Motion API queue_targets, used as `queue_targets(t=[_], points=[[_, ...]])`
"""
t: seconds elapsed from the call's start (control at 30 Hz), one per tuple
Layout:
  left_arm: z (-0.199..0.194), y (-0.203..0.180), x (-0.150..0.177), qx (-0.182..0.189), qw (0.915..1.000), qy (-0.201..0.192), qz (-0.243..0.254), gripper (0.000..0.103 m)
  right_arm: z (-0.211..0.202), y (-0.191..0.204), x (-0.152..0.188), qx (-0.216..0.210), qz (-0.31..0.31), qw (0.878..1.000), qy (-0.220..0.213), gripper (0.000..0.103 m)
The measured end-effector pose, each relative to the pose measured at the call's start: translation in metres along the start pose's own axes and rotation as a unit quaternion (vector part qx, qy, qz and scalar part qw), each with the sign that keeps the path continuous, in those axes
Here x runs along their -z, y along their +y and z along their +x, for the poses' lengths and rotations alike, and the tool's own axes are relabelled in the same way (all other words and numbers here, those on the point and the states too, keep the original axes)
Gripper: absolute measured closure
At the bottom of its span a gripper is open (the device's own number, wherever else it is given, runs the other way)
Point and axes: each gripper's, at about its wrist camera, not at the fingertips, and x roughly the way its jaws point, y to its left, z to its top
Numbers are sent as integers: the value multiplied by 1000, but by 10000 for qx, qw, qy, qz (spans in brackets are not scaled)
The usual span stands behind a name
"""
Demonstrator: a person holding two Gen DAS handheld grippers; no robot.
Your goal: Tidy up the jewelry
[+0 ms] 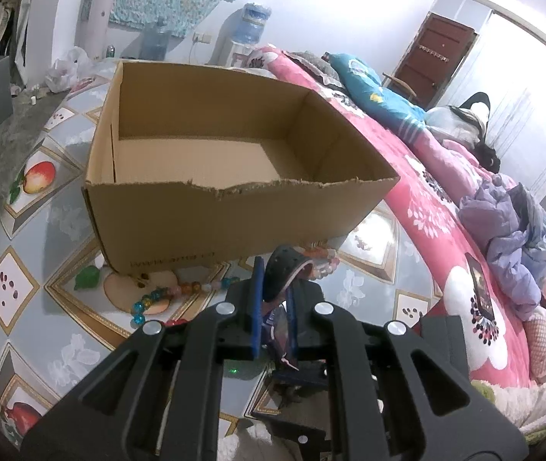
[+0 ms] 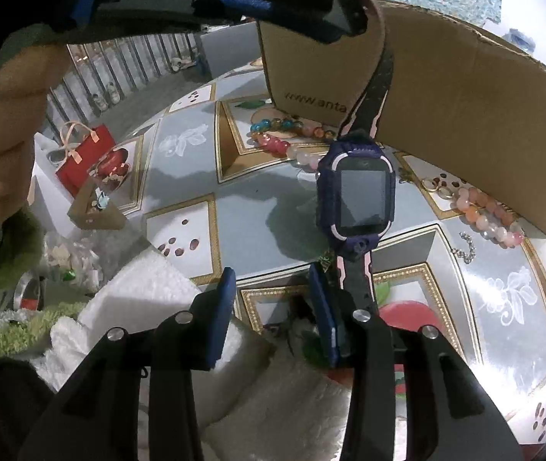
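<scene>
Jewelry lies on my table [image 2: 257, 207] against the near wall of the open cardboard box [image 1: 211, 146]: a multicoloured bead bracelet [image 1: 165, 294] by the box's left corner, a pink bead bracelet [image 2: 488, 215] by the other, with small gold rings [image 2: 438, 188] and a bit of silver chain [image 2: 467, 247] beside it, too small to read clearly. My left gripper [image 1: 273, 296] has its jaws narrow, clamped on the strap of a purple smartwatch [image 2: 357, 199]; from the left wrist I see only the perforated strap end curling above the pads, the watch body mostly hidden behind them. From the right wrist the watch hangs face-on in front of the box, its lower strap running down beside one pad of my right gripper [image 2: 273, 307]. Those jaws stand part-way open, with nothing pressed between them that I can make out. A hand [image 2: 0, 123] shows at the left edge, cut off.
</scene>
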Motion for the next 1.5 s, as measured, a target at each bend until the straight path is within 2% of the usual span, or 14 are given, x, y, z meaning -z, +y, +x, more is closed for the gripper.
queue_targets(t=[0.23,0.63,0.8,0.9,1.07,1.2,1.5], points=[[2,0,-1,-5,10000,4,13,94,-1,5,0,-156,-39,9999,-32,64],[4,4,1,-24,10000,-5,-48,94,23,34,-24,-477,-422,9978,-163,64],[3,8,0,-33,9999,-10,-98,94,13,32,-22,-575,-345,9972,-338,64],[4,11,0,-17,9999,-5,-121,94,-3,22,-14,-430,-204,9980,-418,64],[6,14,-1,71,9998,10,-171,94,-16,3,-1,102,43,9991,-407,63],[7,11,-4,126,9998,18,-147,94,-10,-4,-3,155,147,9991,-364,63],[9,8,-9,185,9998,40,-59,94,11,7,-14,44,-105,9996,-263,62]])
